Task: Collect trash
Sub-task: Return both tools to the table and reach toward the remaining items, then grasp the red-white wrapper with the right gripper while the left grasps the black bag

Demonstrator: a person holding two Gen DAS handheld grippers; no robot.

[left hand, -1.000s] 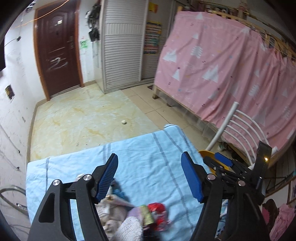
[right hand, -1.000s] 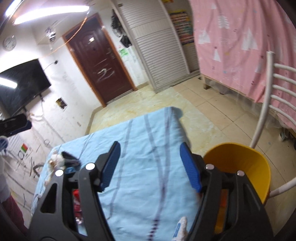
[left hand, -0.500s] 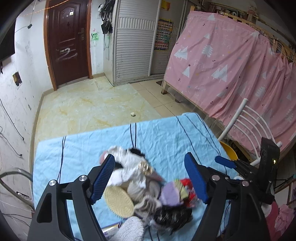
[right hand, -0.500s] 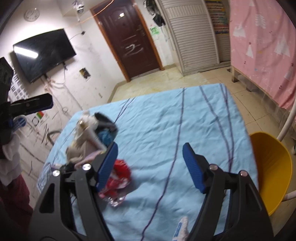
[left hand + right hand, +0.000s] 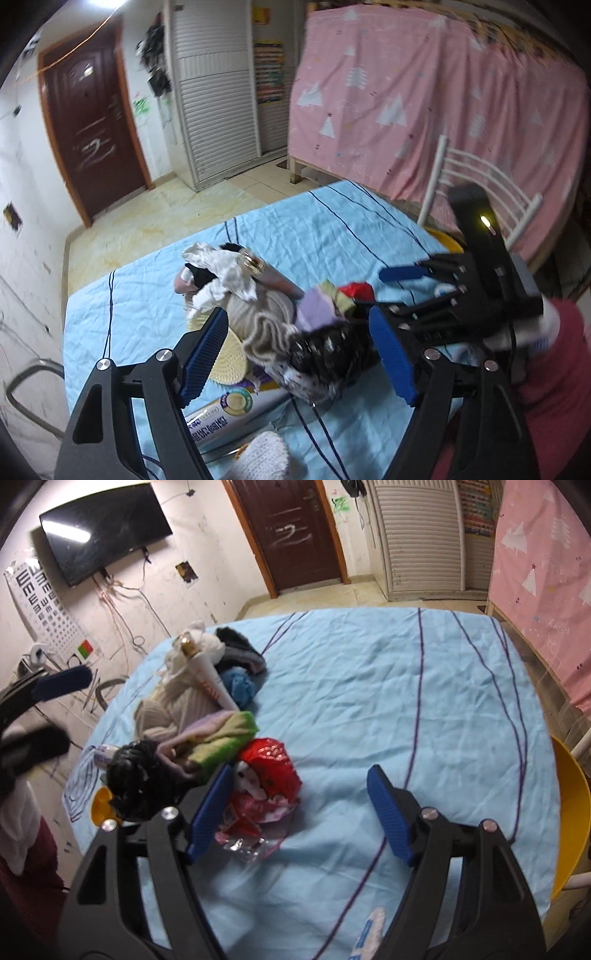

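A heap of trash and cloth lies on the light blue tablecloth (image 5: 332, 229). In it are white crumpled paper (image 5: 221, 273), a gold-capped tube (image 5: 208, 679), a beige knit piece (image 5: 258, 317), a dark speckled bag (image 5: 325, 350) and a red snack wrapper (image 5: 269, 771). My left gripper (image 5: 299, 354) hovers open just over the knit piece and the speckled bag, its pads clear of them. My right gripper (image 5: 301, 812) is open too, with its left finger beside the red wrapper and bare cloth between the jaws. Each gripper shows in the other's view, the right (image 5: 388, 290) and the left (image 5: 48, 712).
A yellow bin (image 5: 569, 801) stands off the table's right edge beside a white chair (image 5: 480, 177). A round straw mat (image 5: 229, 358) and a white tube with a purple label (image 5: 229, 410) lie at the near side of the heap. A dark red sleeve (image 5: 546, 369) is at right.
Both grippers have swung from the far table and floor down onto the heap, which now fills the space around their jaws. Both jaws look slightly wider.
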